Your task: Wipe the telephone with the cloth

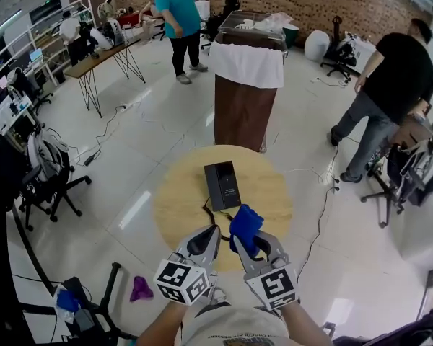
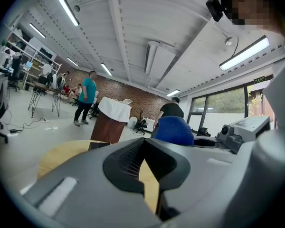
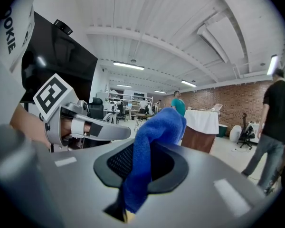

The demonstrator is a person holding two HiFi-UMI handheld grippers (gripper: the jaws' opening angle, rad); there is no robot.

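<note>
A black telephone (image 1: 222, 184) lies on the far half of the round wooden table (image 1: 177, 197), its cord trailing toward me. My right gripper (image 1: 250, 245) is shut on a blue cloth (image 1: 245, 226), which bunches up above its jaws; the cloth (image 3: 150, 141) fills the middle of the right gripper view. My left gripper (image 1: 204, 242) sits beside it over the table's near edge, shut with nothing between its jaws. Both are well short of the telephone. In the left gripper view the cloth (image 2: 174, 130) shows to the right, and the telephone (image 2: 99, 145) is a dark edge ahead.
A brown pedestal (image 1: 244, 92) draped with a white cloth stands beyond the table. Two people (image 1: 179, 21) (image 1: 390, 92) stand on the pale floor. An office chair (image 1: 47, 171) is at the left, cables run over the floor, and a purple rag (image 1: 140, 288) lies at the lower left.
</note>
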